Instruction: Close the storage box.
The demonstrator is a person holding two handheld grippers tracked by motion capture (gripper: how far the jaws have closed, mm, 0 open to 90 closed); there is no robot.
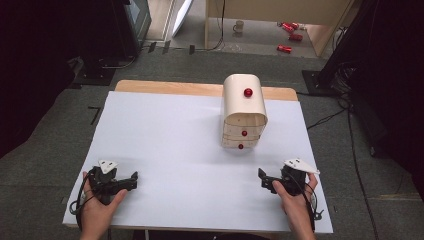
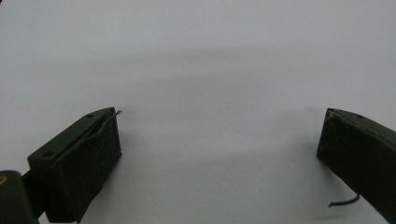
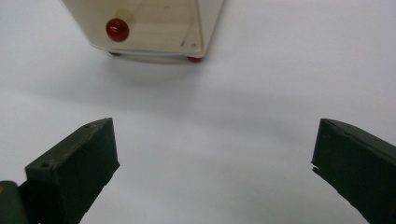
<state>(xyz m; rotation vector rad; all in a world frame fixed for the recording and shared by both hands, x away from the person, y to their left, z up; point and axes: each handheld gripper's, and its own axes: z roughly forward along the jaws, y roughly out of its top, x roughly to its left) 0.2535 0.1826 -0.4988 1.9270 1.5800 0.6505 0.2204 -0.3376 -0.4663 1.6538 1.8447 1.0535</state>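
The white bench carries one thing, a small cream drawer cabinet with a rounded top, standing in the far right half of the surface, well apart from both hands. It has a red knob on its top and two more red knobs on the drawer fronts that face the person; the drawers look flush and shut. The right gripper rests at the near right of the bench with its fingers spread wide and nothing between them, aimed roughly toward the cabinet, which shows at the far edge of the right gripper view with one red knob in sight. The left gripper sits at the near left, its fingers also wide open over bare surface. Judging by this layout, the step in hand is a reach to a drawer knob with the right gripper. To do it well, the hand should come in level and square to the drawer front, centre the chosen knob between the fingers before closing, and pinch the knob itself, not the drawer face. The cabinet looks light, so a straight, slow pull toward the near edge seems wise, and the left gripper could steady the cabinet's side or top should it start to slide or tip.
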